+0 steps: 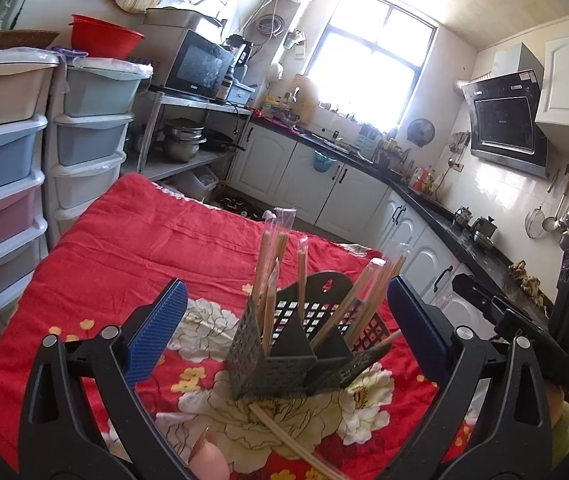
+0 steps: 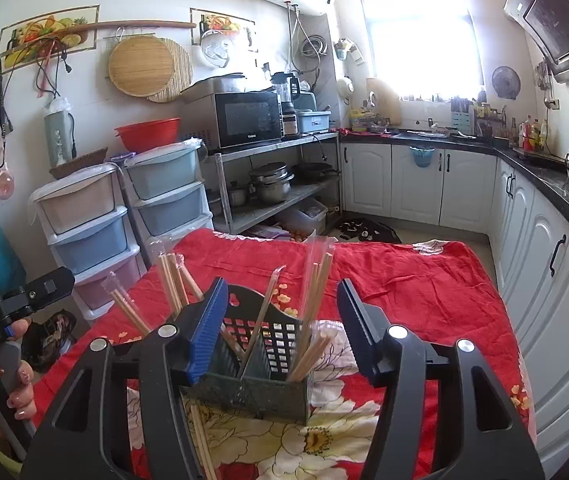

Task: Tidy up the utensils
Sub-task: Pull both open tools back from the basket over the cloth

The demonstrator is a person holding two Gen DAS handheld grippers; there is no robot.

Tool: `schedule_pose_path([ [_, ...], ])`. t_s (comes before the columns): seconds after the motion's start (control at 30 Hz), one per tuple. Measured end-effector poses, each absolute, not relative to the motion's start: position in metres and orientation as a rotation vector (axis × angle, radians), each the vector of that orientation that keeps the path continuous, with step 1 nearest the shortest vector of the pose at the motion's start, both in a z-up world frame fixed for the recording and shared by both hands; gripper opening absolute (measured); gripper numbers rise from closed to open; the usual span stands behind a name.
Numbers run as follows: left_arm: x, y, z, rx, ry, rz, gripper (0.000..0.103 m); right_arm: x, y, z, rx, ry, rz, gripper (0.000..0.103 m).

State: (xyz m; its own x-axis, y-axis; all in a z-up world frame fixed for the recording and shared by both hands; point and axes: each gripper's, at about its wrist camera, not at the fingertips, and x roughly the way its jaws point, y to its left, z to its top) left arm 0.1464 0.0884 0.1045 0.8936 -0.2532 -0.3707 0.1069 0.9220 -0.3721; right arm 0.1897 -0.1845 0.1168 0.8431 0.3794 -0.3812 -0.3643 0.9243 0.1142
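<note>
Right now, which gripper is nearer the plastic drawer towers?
Left. The left gripper has the plastic drawer towers close by on its own left. The right gripper is farther off, with the left gripper between it and them.

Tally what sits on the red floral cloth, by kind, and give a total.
Dark utensil holder: 1
Wrapped chopstick packs standing in the holder: 5, as far as the overlap lets me tell
Wrapped chopstick pack lying loose on the cloth: 1
Total: 7
</note>
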Motion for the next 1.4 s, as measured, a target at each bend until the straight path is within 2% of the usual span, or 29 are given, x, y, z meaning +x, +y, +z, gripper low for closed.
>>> schedule_pose_path([
  [0.67,0.107,0.095,0.077,-0.355,0.456,-0.163,0.092,0.152,-0.175,0.107,0.013,0.43,0.462,0.057],
  [1.4,0.073,0.104,0.027,-0.368,0.563,-0.144,0.092,0.137,-0.144,0.067,-0.04,0.535,0.548,0.057],
])
